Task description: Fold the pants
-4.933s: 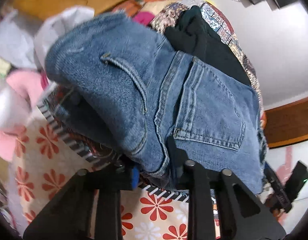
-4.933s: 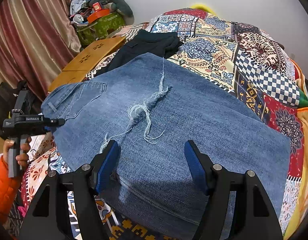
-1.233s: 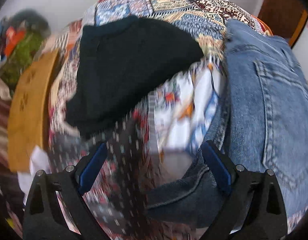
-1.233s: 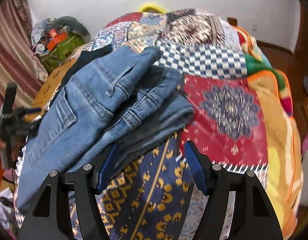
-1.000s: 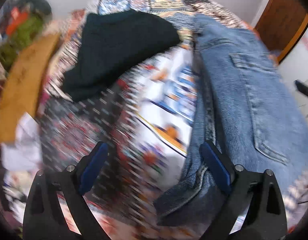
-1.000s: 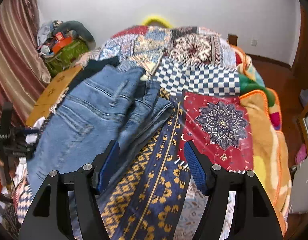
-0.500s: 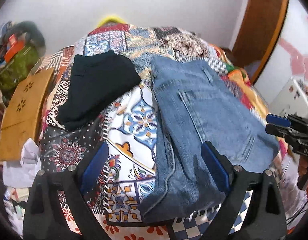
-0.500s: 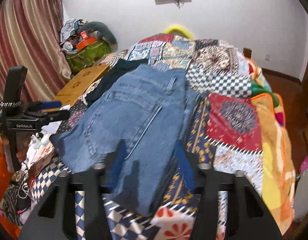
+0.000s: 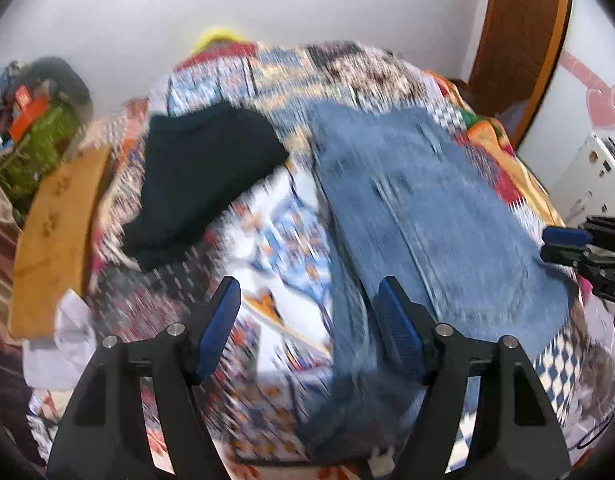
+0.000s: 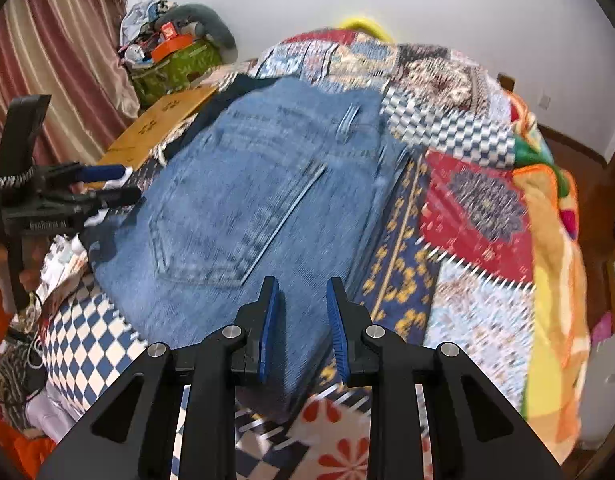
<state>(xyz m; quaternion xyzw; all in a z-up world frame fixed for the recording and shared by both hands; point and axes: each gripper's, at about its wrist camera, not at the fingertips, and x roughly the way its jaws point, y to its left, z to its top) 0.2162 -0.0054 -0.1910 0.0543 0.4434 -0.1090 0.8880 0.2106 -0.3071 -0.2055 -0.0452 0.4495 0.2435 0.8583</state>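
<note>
The blue jeans (image 9: 419, 216) lie folded in a flat stack on the patchwork quilt (image 9: 275, 240), back pocket up; they also show in the right wrist view (image 10: 259, 200). My left gripper (image 9: 311, 320) is open and empty, held above the bed near the jeans' left edge. My right gripper (image 10: 301, 320) is partly open and empty, held above the jeans' near end. The right gripper shows at the right edge of the left wrist view (image 9: 579, 244); the left gripper shows at the left of the right wrist view (image 10: 87, 188).
A folded black garment (image 9: 203, 168) lies on the quilt (image 10: 475, 200) left of the jeans. A wooden board (image 9: 55, 224) sits at the bed's left side. A green bag with clutter (image 10: 175, 60) stands by the curtain (image 10: 55, 60). A wooden door (image 9: 519, 40) is at the right.
Both grippers have let go of the jeans and pulled back above the bed. The right gripper's fingers have narrowed. The jeans now lie folded and flat.
</note>
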